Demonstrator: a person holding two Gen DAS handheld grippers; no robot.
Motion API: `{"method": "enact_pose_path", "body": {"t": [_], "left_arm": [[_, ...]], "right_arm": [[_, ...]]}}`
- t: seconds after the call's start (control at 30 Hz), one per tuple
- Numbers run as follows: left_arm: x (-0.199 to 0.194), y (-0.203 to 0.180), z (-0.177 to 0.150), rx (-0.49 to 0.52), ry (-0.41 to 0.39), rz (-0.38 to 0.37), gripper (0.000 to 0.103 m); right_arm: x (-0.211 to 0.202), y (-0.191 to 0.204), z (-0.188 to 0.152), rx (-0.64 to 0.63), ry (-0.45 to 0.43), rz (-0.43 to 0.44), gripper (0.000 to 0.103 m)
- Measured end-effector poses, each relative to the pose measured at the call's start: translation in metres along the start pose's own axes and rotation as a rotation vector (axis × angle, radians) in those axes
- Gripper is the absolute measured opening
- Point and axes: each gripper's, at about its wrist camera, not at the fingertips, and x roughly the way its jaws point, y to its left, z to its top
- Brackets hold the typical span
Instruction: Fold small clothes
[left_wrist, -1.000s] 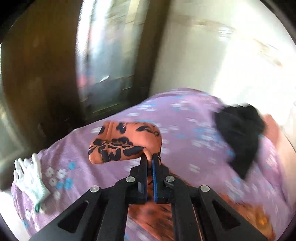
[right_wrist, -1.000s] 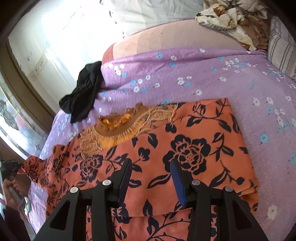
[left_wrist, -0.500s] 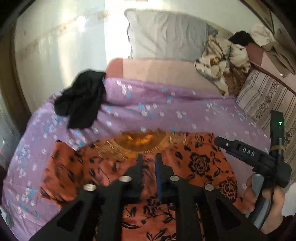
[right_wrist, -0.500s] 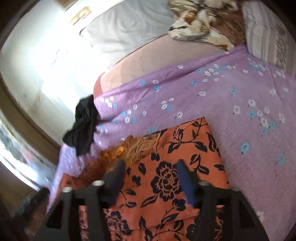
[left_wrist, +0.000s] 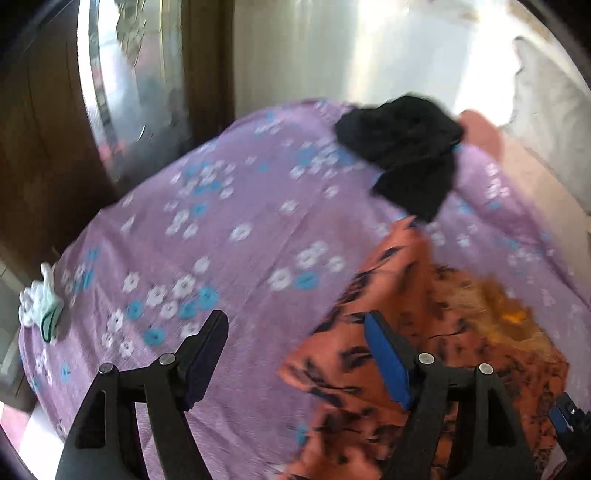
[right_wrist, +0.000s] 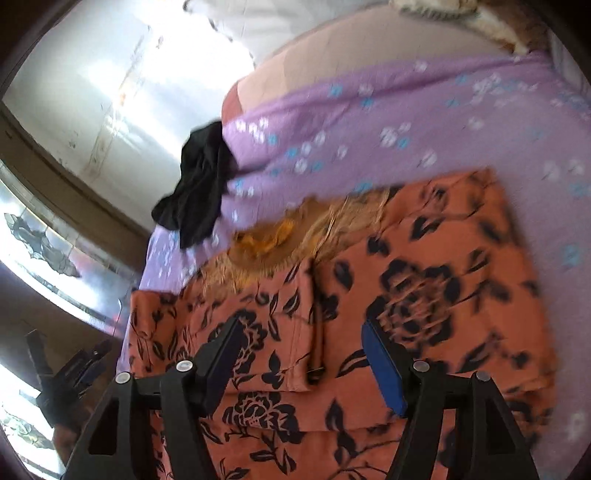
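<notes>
An orange garment with black flowers (right_wrist: 424, 288) lies flat on the purple flowered bedsheet (right_wrist: 406, 110), its gold-trimmed neck toward the far side. One side panel lies folded in over its body. My right gripper (right_wrist: 301, 326) hovers open just above that fold, with no cloth between its pads. In the left wrist view the garment (left_wrist: 424, 332) fills the lower right. My left gripper (left_wrist: 295, 317) hangs over the bare sheet at the garment's left edge. Its jaws are opening and nothing is between them. The view is motion-blurred.
A crumpled black garment (left_wrist: 406, 155) lies at the sheet's far corner, beyond the orange one. A white glove (left_wrist: 40, 306) sits at the bed's left edge. A dark wooden cabinet with a glass panel (left_wrist: 129, 92) stands left of the bed. A white pillow (left_wrist: 546, 110) lies at the head.
The left gripper held a raised orange sleeve a second ago; it has laid it over the garment, let go, opened and swung left. The right gripper's jaws have widened.
</notes>
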Motion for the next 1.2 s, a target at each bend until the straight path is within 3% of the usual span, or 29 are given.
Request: {"method": "enact_pose_path", "body": {"t": [0.1,0.2,0.27,0.33,0.37,0.4,0.6,0.73,0.87,0.93,1.0,1.07,1.13,1.2], "left_arm": [[0.018,0.003,-0.005,0.001,0.051,-0.015,0.077],[0.029,-0.006,-0.011,0.039,0.069,0.028,0.077],[0.032,-0.010,-0.012,0.056,0.085,0.019,0.077],[0.030,-0.015,-0.012,0.064,0.086,0.004,0.077],[0.029,-0.017,-0.011,0.068,0.080,0.001,0.077],[0.028,-0.019,-0.012,0.072,0.073,0.000,0.077],[0.026,-0.022,-0.010,0.082,0.045,0.016,0.077],[0.023,-0.023,-0.008,0.078,0.018,0.031,0.077],[0.022,-0.035,-0.009,0.118,0.013,0.030,0.077],[0.023,-0.047,-0.012,0.152,0.009,0.030,0.077],[0.024,-0.062,-0.016,0.196,0.003,0.020,0.077],[0.024,-0.078,-0.022,0.259,-0.011,0.026,0.077],[0.026,-0.095,-0.029,0.342,-0.027,0.056,0.077],[0.037,-0.111,-0.037,0.435,-0.015,0.108,0.077]], "right_arm": [[0.027,-0.008,-0.004,0.065,0.055,-0.006,0.067],[0.033,-0.002,-0.005,0.054,0.029,-0.018,0.061],[0.040,0.006,-0.008,0.038,0.069,0.024,0.040],[0.045,0.018,-0.015,-0.024,0.065,-0.016,0.036],[0.045,0.023,-0.017,-0.063,0.055,-0.038,0.017],[0.044,0.029,-0.020,-0.095,0.052,-0.046,0.012],[0.001,0.051,-0.016,-0.202,-0.114,-0.092,0.010],[-0.042,0.039,-0.003,-0.188,-0.215,-0.147,0.010],[-0.062,-0.012,0.010,-0.059,-0.194,-0.267,0.010],[-0.055,-0.042,0.016,0.034,-0.091,-0.272,0.010],[-0.032,-0.068,0.018,0.137,0.084,-0.244,0.013],[-0.023,-0.074,0.018,0.160,0.145,-0.274,0.015],[-0.035,-0.072,0.025,0.151,0.086,-0.277,0.016],[-0.058,-0.067,0.032,0.135,-0.062,-0.305,0.024]]}}
